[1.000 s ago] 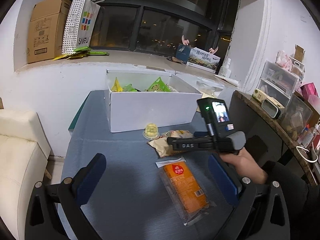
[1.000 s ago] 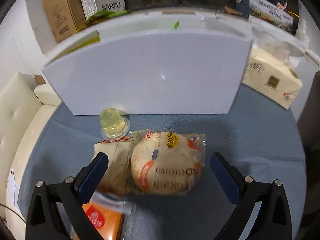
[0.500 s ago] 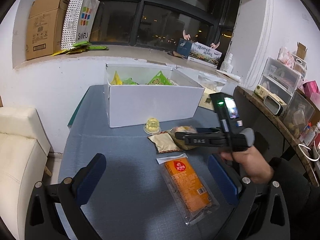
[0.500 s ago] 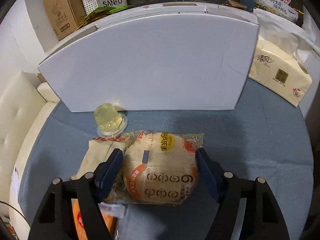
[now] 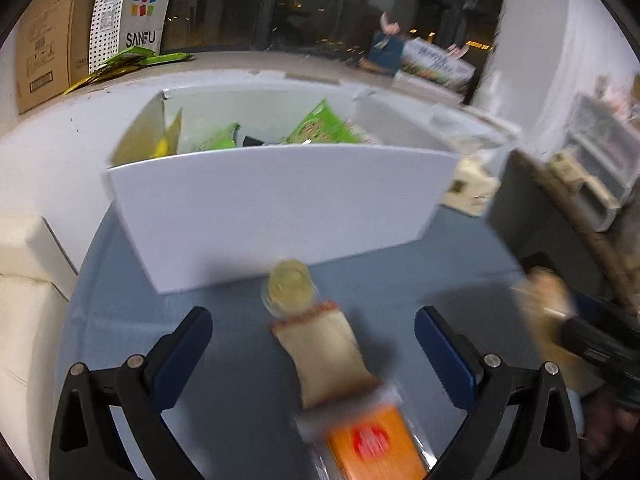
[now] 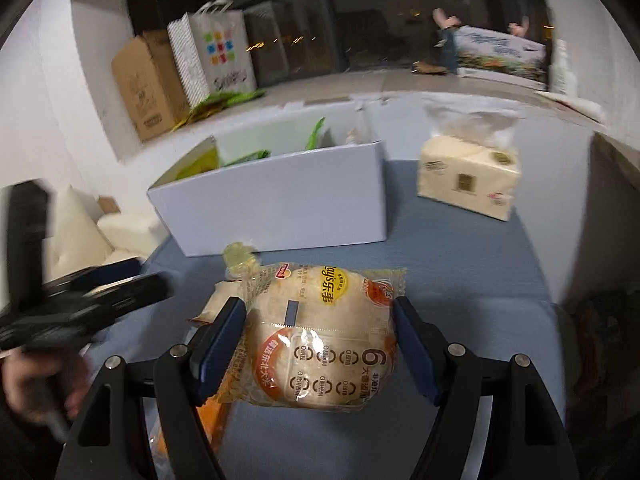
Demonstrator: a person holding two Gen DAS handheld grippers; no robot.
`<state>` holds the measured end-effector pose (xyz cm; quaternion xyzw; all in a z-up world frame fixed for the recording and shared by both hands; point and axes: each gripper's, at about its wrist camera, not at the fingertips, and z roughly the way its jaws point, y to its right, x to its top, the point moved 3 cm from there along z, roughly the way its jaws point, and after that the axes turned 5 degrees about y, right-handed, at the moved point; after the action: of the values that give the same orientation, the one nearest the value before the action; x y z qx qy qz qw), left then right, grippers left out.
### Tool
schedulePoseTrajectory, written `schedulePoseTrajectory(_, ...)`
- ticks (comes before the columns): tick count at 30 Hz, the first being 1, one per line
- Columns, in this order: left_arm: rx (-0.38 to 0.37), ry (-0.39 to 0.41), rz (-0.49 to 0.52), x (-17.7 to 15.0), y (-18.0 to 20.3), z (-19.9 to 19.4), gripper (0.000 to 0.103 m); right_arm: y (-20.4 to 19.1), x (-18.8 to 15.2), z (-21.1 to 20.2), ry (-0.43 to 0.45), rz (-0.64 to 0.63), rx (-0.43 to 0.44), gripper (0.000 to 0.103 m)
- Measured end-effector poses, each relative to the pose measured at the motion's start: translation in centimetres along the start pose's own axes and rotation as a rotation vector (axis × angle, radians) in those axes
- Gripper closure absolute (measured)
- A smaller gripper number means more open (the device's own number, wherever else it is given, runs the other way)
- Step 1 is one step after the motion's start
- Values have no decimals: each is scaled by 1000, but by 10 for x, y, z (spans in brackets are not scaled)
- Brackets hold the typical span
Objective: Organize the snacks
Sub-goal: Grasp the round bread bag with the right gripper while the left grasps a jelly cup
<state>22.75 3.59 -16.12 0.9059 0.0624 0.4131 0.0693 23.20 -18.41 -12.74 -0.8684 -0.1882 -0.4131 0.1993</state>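
My right gripper [image 6: 318, 312] is shut on a round bread packet [image 6: 320, 340] and holds it off the blue table [image 6: 460, 280], its pads pressing both sides. In the left wrist view that packet [image 5: 546, 312] shows blurred at the right edge. My left gripper [image 5: 314, 320] stands open low over the table, with a flat beige packet [image 5: 326, 356] between its fingers but untouched. A yellow jelly cup [image 5: 290, 286] sits just beyond the packet's far end. An orange snack packet [image 5: 372, 444] lies nearer the camera. The white box [image 5: 272, 208] behind holds green and yellow snack bags.
A tissue pack [image 6: 468, 176] stands on the table right of the white box [image 6: 280, 208]. On the window ledge are a cardboard box [image 6: 148, 84] and a paper bag [image 6: 216, 52]. A cream sofa [image 5: 24, 312] borders the table's left side.
My right gripper closed on the bread packet and lifted it away to the right. My left gripper moved forward and down towards the beige packet and the jelly cup.
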Motion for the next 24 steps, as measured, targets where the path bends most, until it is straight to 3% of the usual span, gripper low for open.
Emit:
schedulePoseTrajectory(5,27,-91,-31,1,-8,50,20,19,-6,-26,28,50,-8,24)
schedulePoseTrajectory(7,46,-108,-21,1,-10,59,40,23,-10,-30,34,59,-9,24)
schedulePoseTrajectory(8,40,-121,-16,-1,-11,64,61,25,-12,-29,33,61,-11,24)
schedulePoseTrajectory(14,-8,-60,1,-4,-14,47,61,29,-20,-28,22,79,-1,25)
schedulePoseTrajectory(24,-96,154,19,-6,-15,-62,61,15,-20,-22,15,68,43,24)
